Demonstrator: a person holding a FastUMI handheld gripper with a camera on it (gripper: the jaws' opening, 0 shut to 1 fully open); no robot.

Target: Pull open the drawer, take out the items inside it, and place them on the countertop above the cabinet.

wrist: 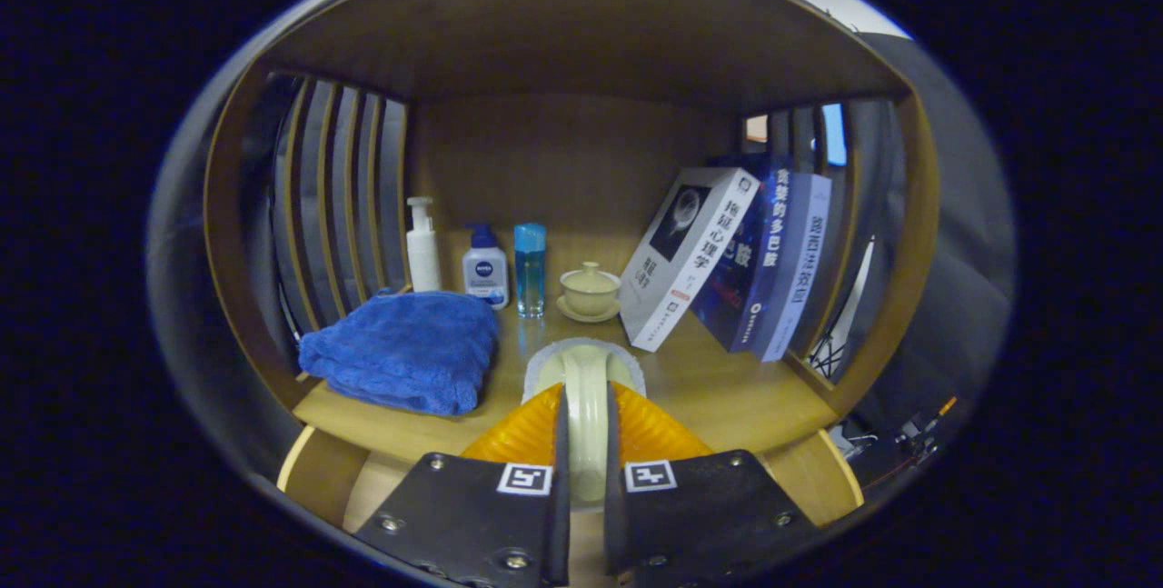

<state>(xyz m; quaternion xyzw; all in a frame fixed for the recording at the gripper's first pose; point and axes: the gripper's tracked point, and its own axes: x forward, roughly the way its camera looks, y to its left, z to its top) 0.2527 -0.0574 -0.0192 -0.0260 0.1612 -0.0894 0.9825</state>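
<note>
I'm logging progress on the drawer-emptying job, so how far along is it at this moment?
In hand: the gripper is shut on a pale cream item, carried over the wooden countertop. Its shape is hard to tell. Still to do: setting it down on the bare wood ahead, between the blue towel and the leaning books. The drawer itself isn't visible here, so what remains inside cannot be judged.

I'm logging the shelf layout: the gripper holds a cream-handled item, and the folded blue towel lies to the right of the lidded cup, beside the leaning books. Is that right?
Not quite. In the gripper view the folded blue towel lies left of the lidded cup, by the bottles; the leaning books are on the cup's right. The gripper does hold the cream-handled item.
</note>
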